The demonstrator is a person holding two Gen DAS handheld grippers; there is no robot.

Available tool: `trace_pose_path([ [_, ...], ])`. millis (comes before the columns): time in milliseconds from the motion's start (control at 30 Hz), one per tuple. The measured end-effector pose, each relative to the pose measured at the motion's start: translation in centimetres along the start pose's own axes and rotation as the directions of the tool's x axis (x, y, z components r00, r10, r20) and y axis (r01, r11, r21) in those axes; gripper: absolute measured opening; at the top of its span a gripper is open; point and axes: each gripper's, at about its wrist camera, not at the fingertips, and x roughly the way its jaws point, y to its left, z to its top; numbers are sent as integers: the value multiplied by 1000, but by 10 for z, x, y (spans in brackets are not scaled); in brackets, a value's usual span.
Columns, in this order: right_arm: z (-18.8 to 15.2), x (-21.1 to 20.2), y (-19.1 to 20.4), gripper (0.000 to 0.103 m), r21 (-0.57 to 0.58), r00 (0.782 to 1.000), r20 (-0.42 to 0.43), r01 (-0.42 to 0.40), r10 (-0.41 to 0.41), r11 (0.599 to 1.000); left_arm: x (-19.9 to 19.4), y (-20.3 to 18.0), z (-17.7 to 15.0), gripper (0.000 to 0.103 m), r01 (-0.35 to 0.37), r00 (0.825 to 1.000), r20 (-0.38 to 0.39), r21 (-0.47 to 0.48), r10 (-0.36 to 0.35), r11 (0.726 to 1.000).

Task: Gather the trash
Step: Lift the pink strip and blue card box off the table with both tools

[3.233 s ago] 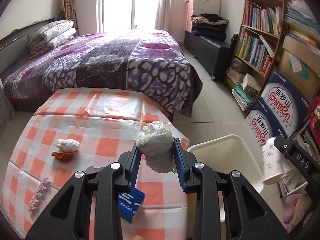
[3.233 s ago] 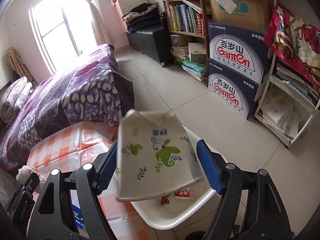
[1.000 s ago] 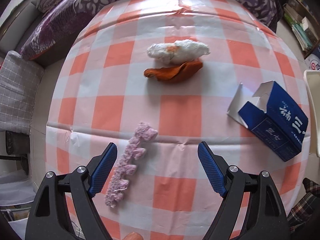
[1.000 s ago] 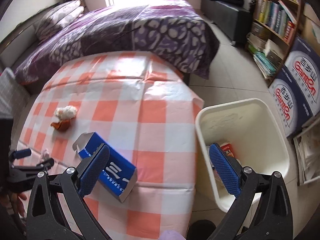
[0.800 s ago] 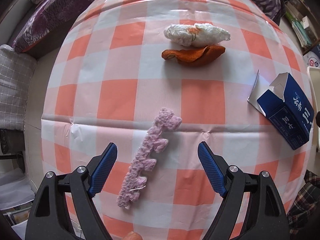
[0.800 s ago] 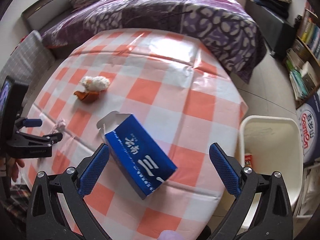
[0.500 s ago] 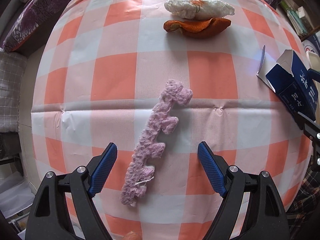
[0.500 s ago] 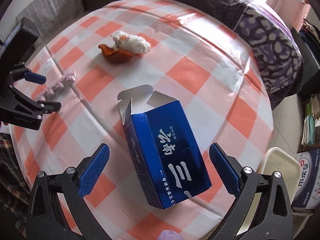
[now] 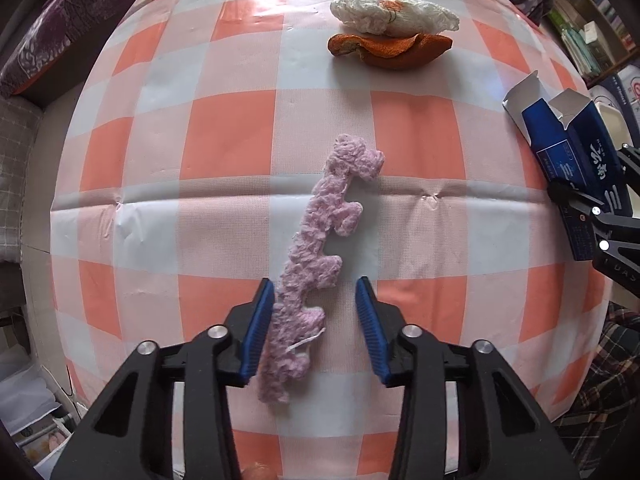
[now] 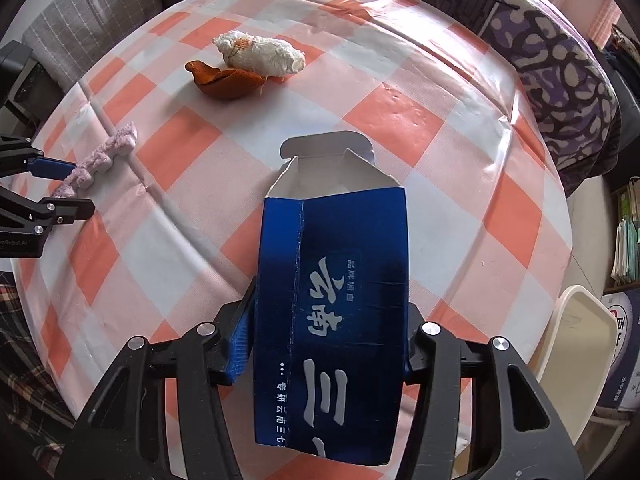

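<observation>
A pink crocheted strip [image 9: 316,248] lies on the orange-and-white checked table [image 9: 224,128]. My left gripper [image 9: 314,284] points down over the strip's near end. Its jaws are closing: the left pad touches the strip, and a gap remains at the right pad. My right gripper [image 10: 330,300] is closing on an opened blue carton [image 10: 332,288], with its pads against the carton's two sides. The carton [image 9: 576,168] also shows at the right edge of the left wrist view. A white crumpled wad [image 9: 394,14] rests on an orange scrap [image 9: 392,50] at the table's far side.
A cream waste bin [image 10: 580,344] stands on the floor beside the table's right edge. A purple patterned bed [image 10: 560,60] lies beyond the table. A grey checked cushion [image 10: 92,12] sits at the far left. Shelves with books [image 9: 592,24] are at the right.
Both grippers came down over the table and narrowed their jaws. The left now straddles the pink strip. The right has closed against the blue carton.
</observation>
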Motion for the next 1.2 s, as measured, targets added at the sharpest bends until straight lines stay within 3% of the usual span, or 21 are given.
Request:
trace_pose_path([
  [67, 1, -6, 3, 51, 8, 1000, 19, -1, 1, 1000, -2, 0, 0, 23, -13, 1000, 12, 0, 13, 1000],
  [233, -1, -23, 9, 51, 36, 996, 91, 10, -13, 999, -20, 0, 6, 23, -57, 994, 91, -30, 60, 998],
  [400, 3, -47, 7, 51, 115, 979, 202, 20, -43, 993, -50, 0, 10, 23, -91, 969, 219, -94, 110, 991],
  [500, 11, -57, -1, 51, 162, 960, 271, 23, -67, 987, -69, -5, 13, 23, -124, 940, 300, -137, 161, 983],
  [733, 13, -88, -4, 51, 262, 908, 400, 16, -123, 965, -109, -11, 15, 23, -178, 843, 465, -233, 270, 956],
  [800, 11, -95, -3, 51, 277, 892, 427, 26, -147, 960, -116, -12, 14, 23, -171, 822, 494, -259, 282, 951],
  [1000, 5, -109, -6, 51, 328, 854, 479, 41, -204, 944, -129, -18, 10, 23, -92, 788, 554, -326, 268, 941],
  [1200, -2, -120, -16, 51, 392, 825, 498, 60, -266, 918, -141, -38, 11, 23, -74, 749, 605, -328, 269, 942],
])
